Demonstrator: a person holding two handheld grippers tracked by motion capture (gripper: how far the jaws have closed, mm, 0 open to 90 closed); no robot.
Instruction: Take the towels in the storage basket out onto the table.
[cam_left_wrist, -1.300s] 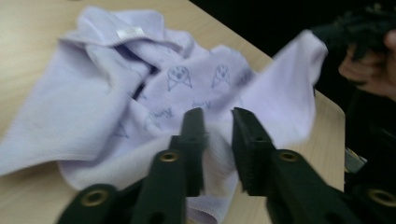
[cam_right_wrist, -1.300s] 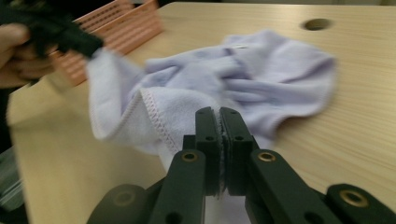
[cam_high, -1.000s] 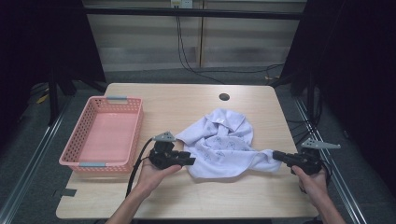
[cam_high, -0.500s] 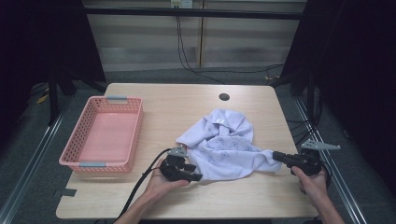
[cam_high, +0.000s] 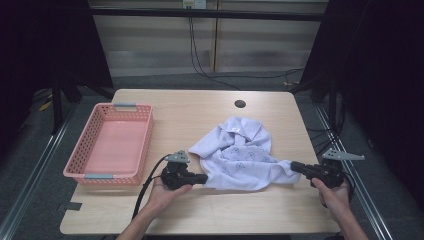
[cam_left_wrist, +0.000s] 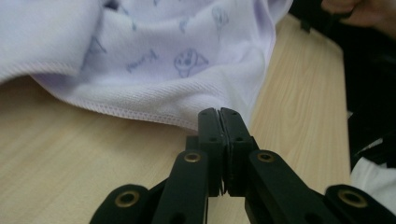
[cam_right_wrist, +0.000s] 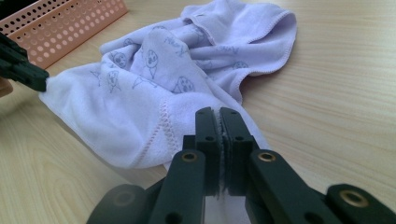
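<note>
- Your left gripper has just been closing, and its jaws now meet on the near-left corner of the lilac towel; in the left gripper view the hemmed edge runs right into the pinched tips.
- Your right gripper is clamped on the towel's right-hand corner, with cloth squeezed between the pads in the right gripper view.
- That towel lies rumpled on the wooden table, spread between your two grippers, its far part bunched up toward the dark round hole.
- To the towel's left, well apart, stands the pink basket.
- Both your hands rest low at the table, on the towel's near side.
</note>
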